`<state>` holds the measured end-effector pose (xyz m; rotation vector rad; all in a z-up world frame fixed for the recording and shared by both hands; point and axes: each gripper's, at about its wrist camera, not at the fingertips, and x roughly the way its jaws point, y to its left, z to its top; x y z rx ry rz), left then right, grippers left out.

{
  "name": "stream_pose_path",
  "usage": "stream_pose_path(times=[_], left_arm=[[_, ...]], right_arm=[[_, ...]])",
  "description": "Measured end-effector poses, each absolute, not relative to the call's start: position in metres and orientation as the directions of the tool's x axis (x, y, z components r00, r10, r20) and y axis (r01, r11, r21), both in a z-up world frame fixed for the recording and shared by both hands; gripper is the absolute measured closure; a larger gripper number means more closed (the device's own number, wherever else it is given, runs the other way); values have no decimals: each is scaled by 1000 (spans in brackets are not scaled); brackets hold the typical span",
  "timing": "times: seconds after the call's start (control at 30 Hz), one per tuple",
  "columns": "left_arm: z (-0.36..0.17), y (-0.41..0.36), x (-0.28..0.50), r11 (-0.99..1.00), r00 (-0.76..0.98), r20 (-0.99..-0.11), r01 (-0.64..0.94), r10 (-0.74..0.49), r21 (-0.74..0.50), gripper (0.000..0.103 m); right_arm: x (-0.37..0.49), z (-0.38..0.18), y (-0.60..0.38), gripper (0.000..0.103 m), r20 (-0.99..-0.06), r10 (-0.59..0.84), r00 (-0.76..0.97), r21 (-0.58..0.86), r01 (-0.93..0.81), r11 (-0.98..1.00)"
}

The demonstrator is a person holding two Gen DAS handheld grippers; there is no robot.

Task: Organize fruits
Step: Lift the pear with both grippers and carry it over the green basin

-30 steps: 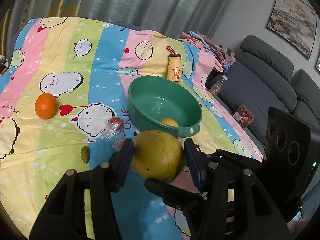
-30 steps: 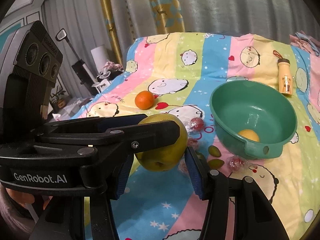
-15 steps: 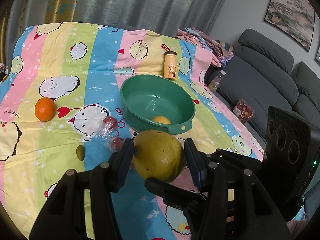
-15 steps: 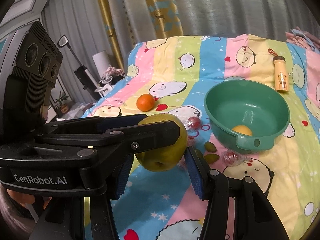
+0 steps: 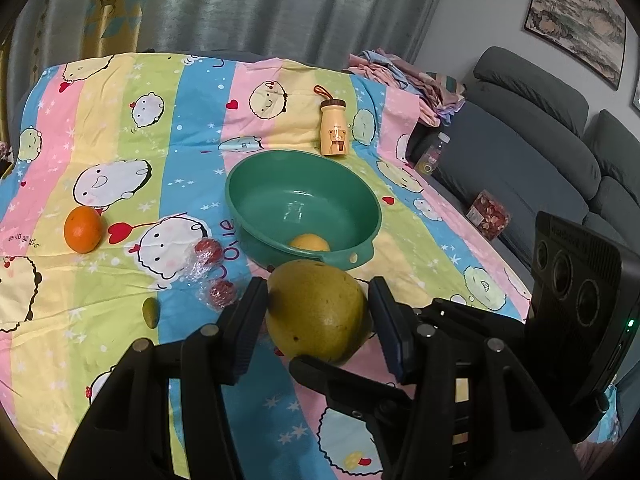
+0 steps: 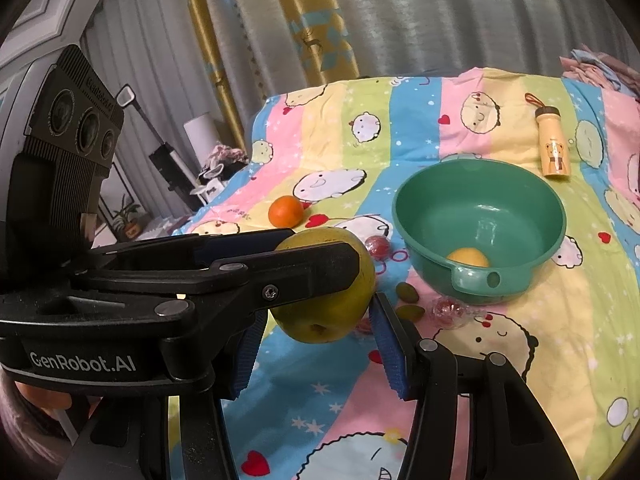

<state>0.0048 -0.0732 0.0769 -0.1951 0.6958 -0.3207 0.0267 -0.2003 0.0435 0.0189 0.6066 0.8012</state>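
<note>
"GenRobot.AI" printed in white on left gripper (image 6: 320, 276) body, seen crossing right wrist view and masking part of pomelo (image 5: 318, 312). Pomelo clamped jointly between left gripper and right gripper (image 6: 316, 334), raised above striped cartoon bedsheet (image 5: 120, 140), just before green bowl (image 5: 360, 200) holding one yellow fruit (image 5: 309, 242). Nearby: orange (image 5: 83, 229), bear-printed bottle (image 5: 333, 127), wrapped red fruits (image 5: 208, 251).
</note>
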Motion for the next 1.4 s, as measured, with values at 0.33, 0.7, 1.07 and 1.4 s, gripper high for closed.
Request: stream_pose_path(times=[0.33, 0.7, 1.07, 1.4], left_arm=[[77, -88, 11, 938, 716, -607, 235, -346, -256, 51], [77, -104, 24, 939, 710, -615, 252, -344, -234, 51], [82, -114, 45, 937, 714, -607, 270, -350, -222, 51], [91, -114, 67, 943, 736, -589, 264, -334, -204, 50]], right_arm=[[30, 42, -213, 48, -484, 686, 543, 268, -655, 707], [38, 39, -227, 48, -461, 688, 560, 292, -636, 714], [54, 42, -240, 48, -437, 686, 582, 301, -624, 721], [79, 52, -240, 48, -411, 698, 586, 303, -635, 711]])
